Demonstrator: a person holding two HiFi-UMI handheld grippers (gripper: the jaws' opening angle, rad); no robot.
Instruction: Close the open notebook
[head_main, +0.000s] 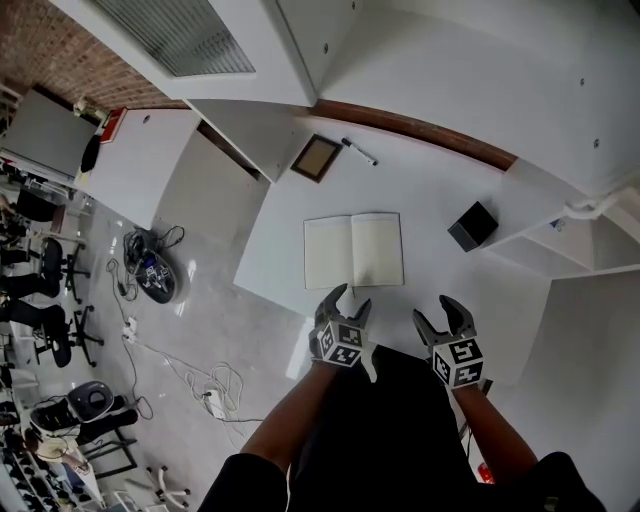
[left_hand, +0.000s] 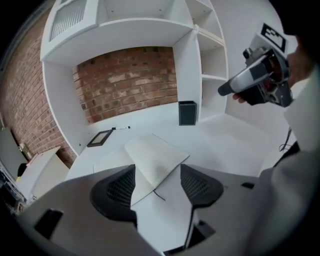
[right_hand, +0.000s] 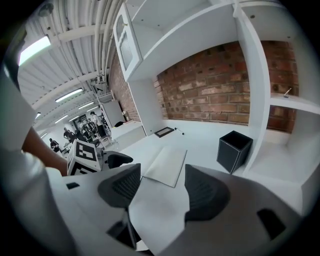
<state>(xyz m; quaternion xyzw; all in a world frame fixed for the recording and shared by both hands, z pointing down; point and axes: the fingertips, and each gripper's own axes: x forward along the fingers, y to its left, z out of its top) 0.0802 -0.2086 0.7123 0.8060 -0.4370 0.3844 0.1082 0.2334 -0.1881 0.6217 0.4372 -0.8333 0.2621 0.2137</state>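
The notebook (head_main: 353, 250) is lying open and flat on the white desk (head_main: 440, 180), with both blank pages facing up and its spine running away from the person. A thin dark ribbon (left_hand: 157, 194) is trailing from the near end of the spine onto the desk.

The left tongs (head_main: 352, 297) are hanging just beside the notebook's near edge, about at the spine, and pointing down toward it. Their jaws are standing apart and gripping nothing; in the left gripper view the near corner of the notebook is showing in the gap between them, but the pads are not pressing on it.

The right tongs (head_main: 434, 308) are hovering on the near side of the notebook, off its right corner and a little apart from it. Their jaws are also standing wide apart and holding nothing, with only bare desk between them.

A black box (head_main: 473, 225) is sitting to the right of the notebook, well clear of it. Beyond the notebook's far edge a small frame (head_main: 317, 157) is lying flat, and a pen (head_main: 359, 152) is lying just beside that.
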